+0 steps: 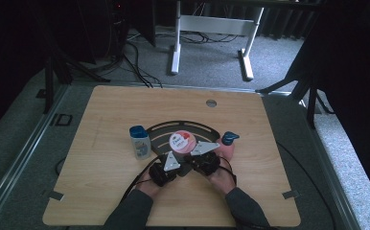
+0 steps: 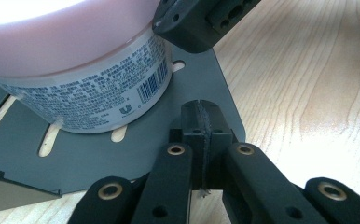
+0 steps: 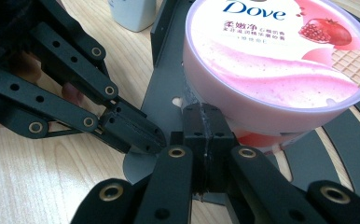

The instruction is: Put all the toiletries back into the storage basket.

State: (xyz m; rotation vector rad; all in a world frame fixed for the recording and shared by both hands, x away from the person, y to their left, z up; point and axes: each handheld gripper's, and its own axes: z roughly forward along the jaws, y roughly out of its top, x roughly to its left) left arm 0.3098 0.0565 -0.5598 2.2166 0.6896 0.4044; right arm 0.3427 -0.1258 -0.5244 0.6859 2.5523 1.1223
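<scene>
The round pink-lidded plastic cream jar [image 1: 181, 141] stands on a dark grey slotted metal tray [image 1: 160, 130] near the middle of the pale wooden worktop [image 1: 101, 158]. Both grippers sit at the tray's near edge. The left gripper [image 2: 201, 122] has its fingers pressed together with nothing between them, tips over the tray's rim, just beside the jar's [image 2: 89, 79] labelled wall without touching it. The right gripper [image 3: 205, 122] also has its fingers closed empty, tips right under the jar's [image 3: 276, 65] lid rim; contact cannot be told. The two grippers nearly meet at the tips. A white bottle with a blue cap [image 1: 139, 141] stands just left of the tray, a pink bottle with a blue cap [image 1: 228, 143] just right. Bare worktop lies open on the left, right and far sides.
</scene>
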